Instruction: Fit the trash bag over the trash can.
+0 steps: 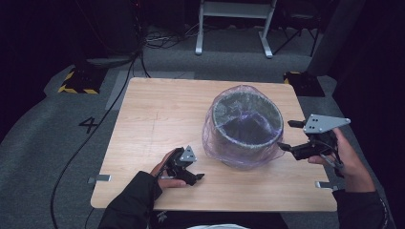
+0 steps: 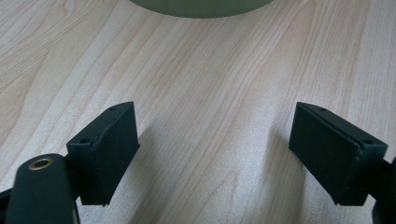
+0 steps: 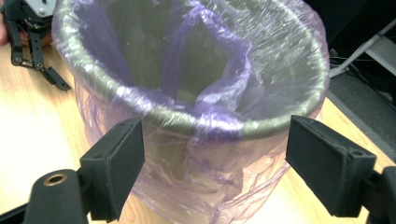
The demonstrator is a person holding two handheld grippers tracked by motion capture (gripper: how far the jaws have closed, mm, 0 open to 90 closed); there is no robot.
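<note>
A dark round bin (image 1: 247, 125) stands right of the table's middle, lined with a thin purple plastic bag (image 1: 217, 143) that folds over its rim and hangs loosely down its outside. My right gripper (image 1: 285, 134) is open and level with the bin's right side, close to the bag. In the right gripper view the open jaws (image 3: 215, 123) face the bin's rim (image 3: 163, 112), with the bag (image 3: 205, 186) crumpled below. My left gripper (image 1: 193, 174) rests open on the table in front of the bin, to its left. Its jaws (image 2: 215, 109) frame bare wood, with the bin's base (image 2: 201, 5) farther off.
The wooden table (image 1: 157, 109) has bare room on its left half and behind the bin. On the grey floor beyond it lie cables (image 1: 162, 40), a white frame's legs (image 1: 234, 28) and yellow-black striped bases (image 1: 76, 83).
</note>
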